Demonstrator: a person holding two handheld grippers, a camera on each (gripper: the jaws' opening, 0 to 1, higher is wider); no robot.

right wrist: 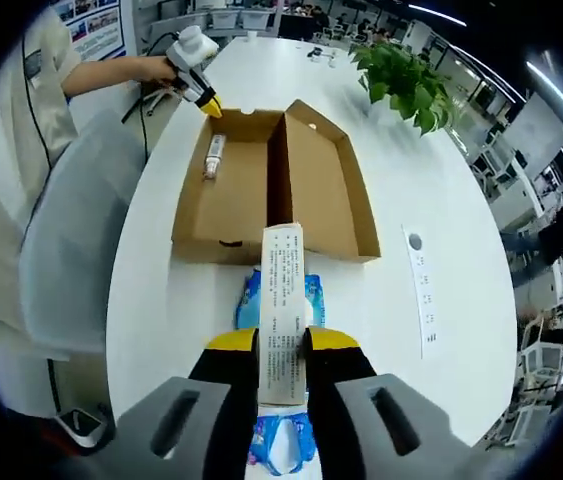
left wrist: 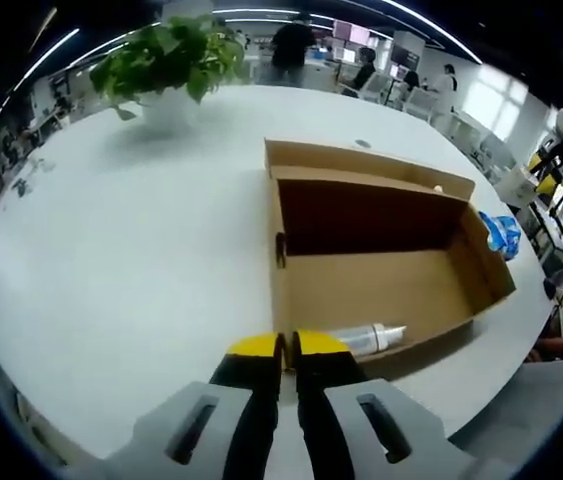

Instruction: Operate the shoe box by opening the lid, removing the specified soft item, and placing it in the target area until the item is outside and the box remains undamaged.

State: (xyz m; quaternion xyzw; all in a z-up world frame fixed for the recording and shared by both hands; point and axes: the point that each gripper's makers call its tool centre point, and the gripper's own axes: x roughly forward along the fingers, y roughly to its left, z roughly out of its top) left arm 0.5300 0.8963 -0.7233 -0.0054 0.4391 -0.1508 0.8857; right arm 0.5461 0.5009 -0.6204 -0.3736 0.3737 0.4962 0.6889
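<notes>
Left gripper view: the left gripper (left wrist: 288, 345) sits low over the round white table (left wrist: 131, 250), with its yellow-tipped jaws pressed together and nothing between them. It points at the near edge of the shoe box (left wrist: 381, 265), a brown cardboard box that lies open with its lid (left wrist: 361, 160) folded back flat. Inside, by the near wall, lies a small white bottle (left wrist: 369, 338) on its side (partly hidden by the wall). A leafy green plant (left wrist: 166, 55) in a white pot stands at the far side of the table.

Right gripper view: the right gripper (right wrist: 283, 345) is clamped on a long, flat white carton (right wrist: 283, 300) covered in tiny print too small to read. The carton sticks out toward the box. Under it, on the table just outside the box, lies a soft blue packet (right wrist: 279, 290), mostly covered by the carton and jaws. The person's hand (right wrist: 156, 68) holds the left gripper at the far end of the box.
</notes>
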